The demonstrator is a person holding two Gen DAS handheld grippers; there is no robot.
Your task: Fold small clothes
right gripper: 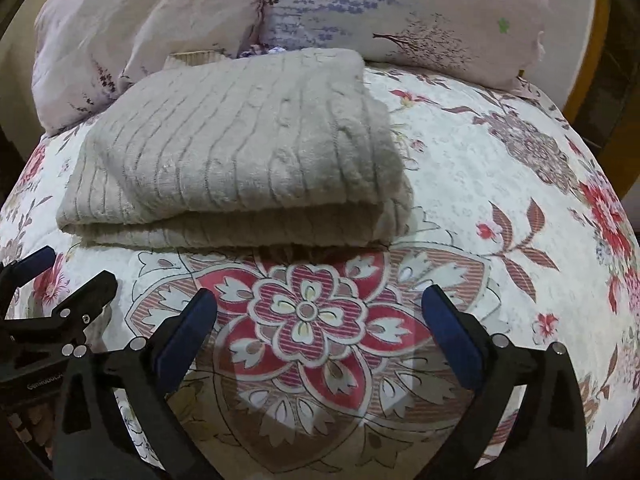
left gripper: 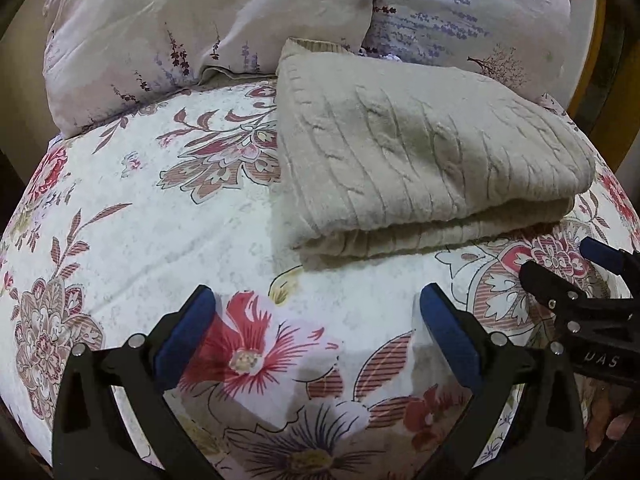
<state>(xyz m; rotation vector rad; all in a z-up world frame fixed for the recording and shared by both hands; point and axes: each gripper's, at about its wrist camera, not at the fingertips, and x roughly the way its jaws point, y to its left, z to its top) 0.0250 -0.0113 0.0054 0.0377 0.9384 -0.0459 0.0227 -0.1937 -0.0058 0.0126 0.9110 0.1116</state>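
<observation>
A beige cable-knit sweater (left gripper: 420,160) lies folded in layers on the floral bedspread (left gripper: 160,216). In the right wrist view the sweater (right gripper: 240,152) sits left of centre on the bedspread (right gripper: 480,184). My left gripper (left gripper: 318,304) is open and empty, a little short of the sweater's near fold. My right gripper (right gripper: 320,304) is open and empty, also just short of the fold. The right gripper shows at the right edge of the left wrist view (left gripper: 568,268), and the left gripper at the left edge of the right wrist view (right gripper: 68,272).
Two pale floral pillows (left gripper: 192,32) (left gripper: 472,20) lie behind the sweater at the head of the bed; they also show in the right wrist view (right gripper: 132,28) (right gripper: 408,12). A wooden bed frame (left gripper: 600,92) runs along the right side.
</observation>
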